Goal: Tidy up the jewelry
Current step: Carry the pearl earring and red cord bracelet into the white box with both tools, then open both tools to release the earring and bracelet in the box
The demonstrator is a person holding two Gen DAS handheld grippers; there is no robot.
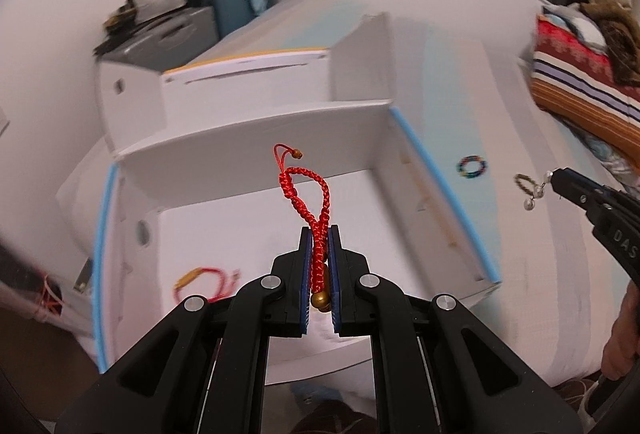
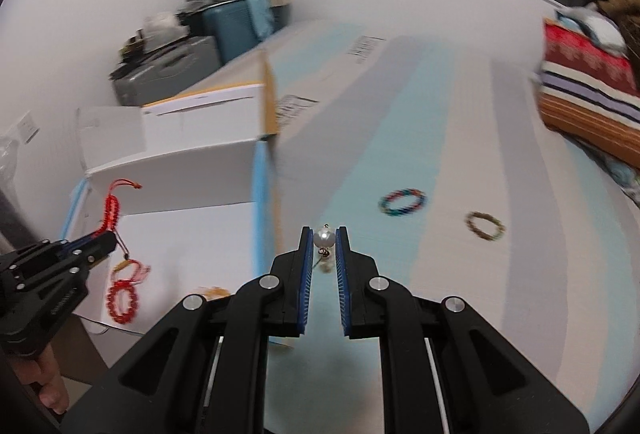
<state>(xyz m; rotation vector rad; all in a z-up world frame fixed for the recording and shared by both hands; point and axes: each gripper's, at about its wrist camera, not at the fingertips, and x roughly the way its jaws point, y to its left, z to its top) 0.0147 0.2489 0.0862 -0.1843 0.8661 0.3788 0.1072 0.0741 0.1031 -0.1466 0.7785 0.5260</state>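
Note:
My left gripper (image 1: pixel 320 234) is shut on a red braided bracelet (image 1: pixel 320 190) with a gold bead, whose loop sticks out past the fingertips. It hangs over an open white box (image 1: pixel 256 138) with blue edges. A thin red string bracelet (image 1: pixel 200 282) lies on the box floor. My right gripper (image 2: pixel 324 234) is shut on a pearl earring (image 2: pixel 324 237), and a small gold link dangles below the pearl. In the right wrist view the left gripper (image 2: pixel 106 240) holds the red braid (image 2: pixel 112 210) above the box (image 2: pixel 172 170), where a red bead bracelet (image 2: pixel 122 300) lies.
A multicoloured bead bracelet (image 2: pixel 402 201) and a brown bead bracelet (image 2: pixel 485 226) lie on the pale striped surface (image 2: pixel 440 134) right of the box. Folded striped fabric (image 2: pixel 584 94) is piled at the far right. Suitcases (image 2: pixel 224 26) stand by the back wall. A hand (image 2: pixel 48 382) holds the left gripper.

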